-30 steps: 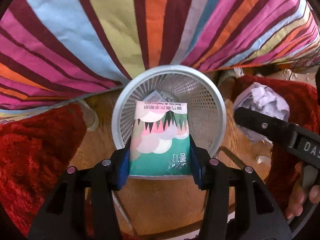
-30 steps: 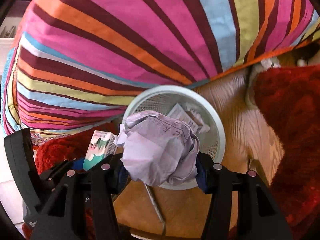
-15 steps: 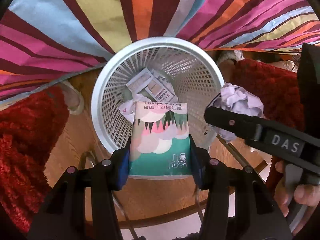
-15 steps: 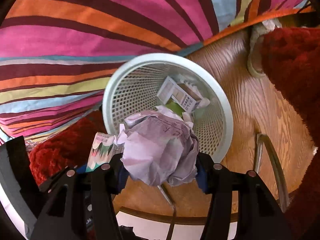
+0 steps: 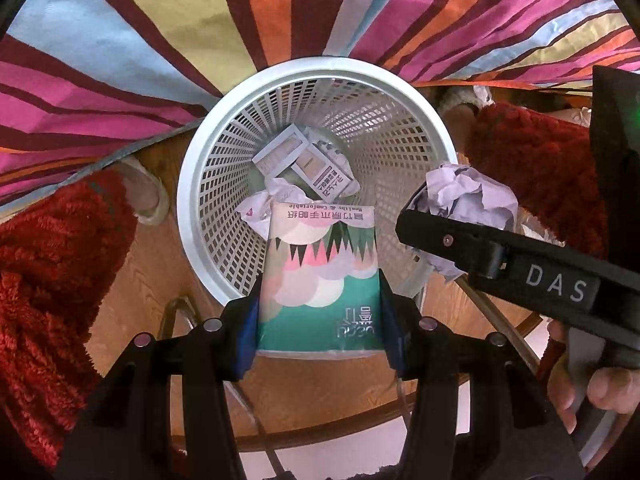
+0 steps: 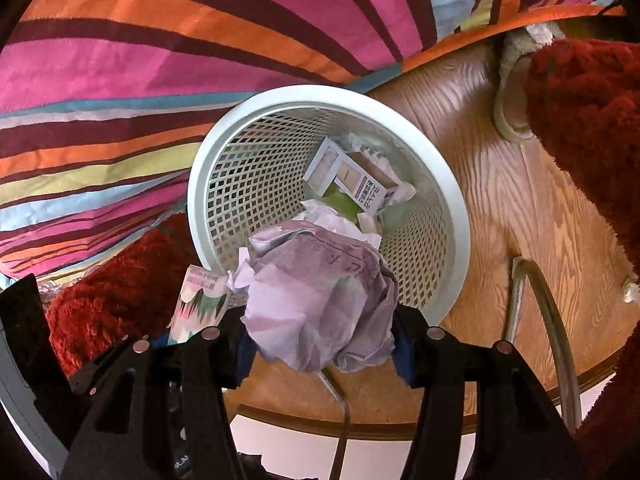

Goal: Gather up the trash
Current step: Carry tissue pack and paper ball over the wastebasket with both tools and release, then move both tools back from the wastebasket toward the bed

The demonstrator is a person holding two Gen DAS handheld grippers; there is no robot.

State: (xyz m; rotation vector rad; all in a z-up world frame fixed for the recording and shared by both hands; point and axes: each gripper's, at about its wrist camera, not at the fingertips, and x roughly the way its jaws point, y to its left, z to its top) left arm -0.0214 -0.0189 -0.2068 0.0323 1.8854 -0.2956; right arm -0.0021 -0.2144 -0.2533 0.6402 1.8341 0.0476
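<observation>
A white mesh wastebasket (image 5: 208,148) (image 6: 456,208) stands on a wooden floor and holds a small printed box (image 5: 306,162) (image 6: 352,176) and crumpled scraps. My left gripper (image 5: 320,320) is shut on a green and pink tissue packet (image 5: 320,272), held over the basket's near rim. My right gripper (image 6: 320,344) is shut on a crumpled ball of lilac paper (image 6: 320,300), also above the near rim. In the left wrist view the right gripper's finger (image 5: 500,256) carries that paper ball (image 5: 472,196) at the basket's right edge. The tissue packet (image 6: 200,300) shows at left in the right wrist view.
A striped, many-coloured cloth (image 5: 280,12) (image 6: 160,60) hangs behind the basket. Red shaggy rugs (image 5: 52,272) (image 6: 588,120) lie on both sides. A curved metal bar (image 6: 548,320) and a wooden edge (image 5: 360,428) run below the grippers. A hand (image 5: 592,392) grips the right tool.
Both grippers sank and tipped downward toward the basket, whose inside now shows fully. The right gripper with the paper ball came closer to the rim. Both grips are unchanged.
</observation>
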